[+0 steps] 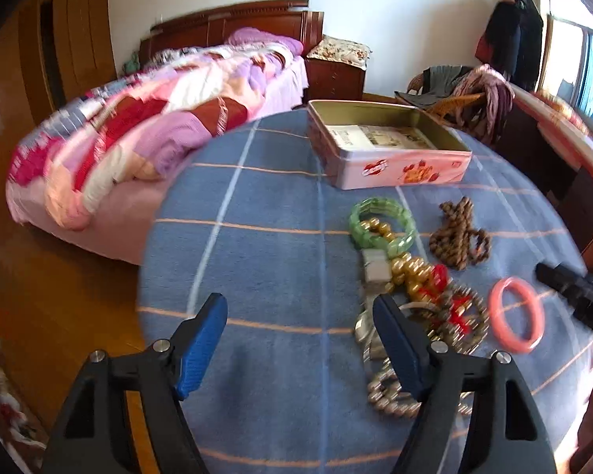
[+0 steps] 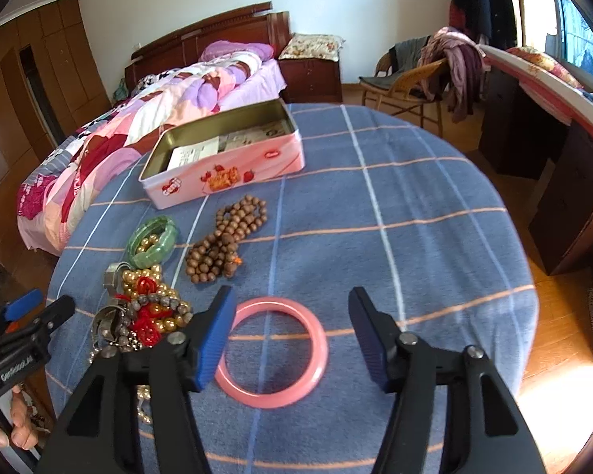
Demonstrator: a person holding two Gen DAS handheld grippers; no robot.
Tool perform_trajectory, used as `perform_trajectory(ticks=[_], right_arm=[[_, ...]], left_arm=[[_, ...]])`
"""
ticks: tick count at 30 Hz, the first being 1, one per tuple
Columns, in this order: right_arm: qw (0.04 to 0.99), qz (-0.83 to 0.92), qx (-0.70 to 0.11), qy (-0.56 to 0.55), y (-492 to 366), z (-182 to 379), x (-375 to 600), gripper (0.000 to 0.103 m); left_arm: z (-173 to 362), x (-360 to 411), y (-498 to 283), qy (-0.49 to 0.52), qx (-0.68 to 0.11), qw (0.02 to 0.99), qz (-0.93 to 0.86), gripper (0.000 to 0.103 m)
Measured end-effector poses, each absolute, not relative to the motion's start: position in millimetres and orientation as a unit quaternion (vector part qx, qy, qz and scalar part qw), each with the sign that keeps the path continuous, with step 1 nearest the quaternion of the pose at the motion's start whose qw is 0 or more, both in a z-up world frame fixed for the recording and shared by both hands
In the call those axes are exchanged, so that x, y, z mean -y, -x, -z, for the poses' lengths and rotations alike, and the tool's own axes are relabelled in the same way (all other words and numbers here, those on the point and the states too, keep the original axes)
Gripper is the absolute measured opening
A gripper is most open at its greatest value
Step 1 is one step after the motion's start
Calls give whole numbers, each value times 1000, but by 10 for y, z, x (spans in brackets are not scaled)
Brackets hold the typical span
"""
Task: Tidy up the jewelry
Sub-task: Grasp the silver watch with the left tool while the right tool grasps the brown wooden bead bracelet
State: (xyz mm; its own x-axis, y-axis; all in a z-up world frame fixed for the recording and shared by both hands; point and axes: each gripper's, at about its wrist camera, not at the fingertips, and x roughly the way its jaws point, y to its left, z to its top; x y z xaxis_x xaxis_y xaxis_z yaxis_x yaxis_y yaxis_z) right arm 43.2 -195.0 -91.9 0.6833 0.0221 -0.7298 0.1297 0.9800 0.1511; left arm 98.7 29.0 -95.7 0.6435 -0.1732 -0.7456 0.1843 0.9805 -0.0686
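1. Right wrist view: a pink bangle [image 2: 272, 351] is seen flat on the blue plaid tablecloth [image 2: 415, 205], below the right gripper [image 2: 290, 322], whose jaws are spread with nothing clamped.
2. A wooden bead strand [image 2: 227, 245], a green bracelet [image 2: 153, 241] and a tangled jewelry heap [image 2: 146, 312] are laid just beside it.
3. The open pink tin [image 2: 225, 158] is set farther back.
4. The left gripper [image 1: 300, 330] is held apart over bare cloth beside the heap.
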Motion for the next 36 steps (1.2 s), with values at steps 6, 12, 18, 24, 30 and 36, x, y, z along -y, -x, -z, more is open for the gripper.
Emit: perform_trajectory(ticks=[6,12,18,24,30,36], right_arm=[[911,32,-399,-95,-544,939,1966,61],[912,41,-398,-93,-583,932,2019,61],[909,39,-403,-102,-682,955,2066,61],[906,22,-408,-113,-872,966,2038,61],[899,-8,-429,-91,-1246,1057,1754,58],[891,-22,-449,-61,-1435,1209,1579,35]], left_arm=[[980,-90,-1272,4,-427,895,127,76],[1186,96,-1366,-32,-446,883,143,32],[1130,-111,-1369,19,-439,882,169,19],[764,-388,-1333,81,-374,906,184,17],[593,-475,-1404,111,-332,916,198,17],[647,-424,-1471,91,-339,915,202,17]])
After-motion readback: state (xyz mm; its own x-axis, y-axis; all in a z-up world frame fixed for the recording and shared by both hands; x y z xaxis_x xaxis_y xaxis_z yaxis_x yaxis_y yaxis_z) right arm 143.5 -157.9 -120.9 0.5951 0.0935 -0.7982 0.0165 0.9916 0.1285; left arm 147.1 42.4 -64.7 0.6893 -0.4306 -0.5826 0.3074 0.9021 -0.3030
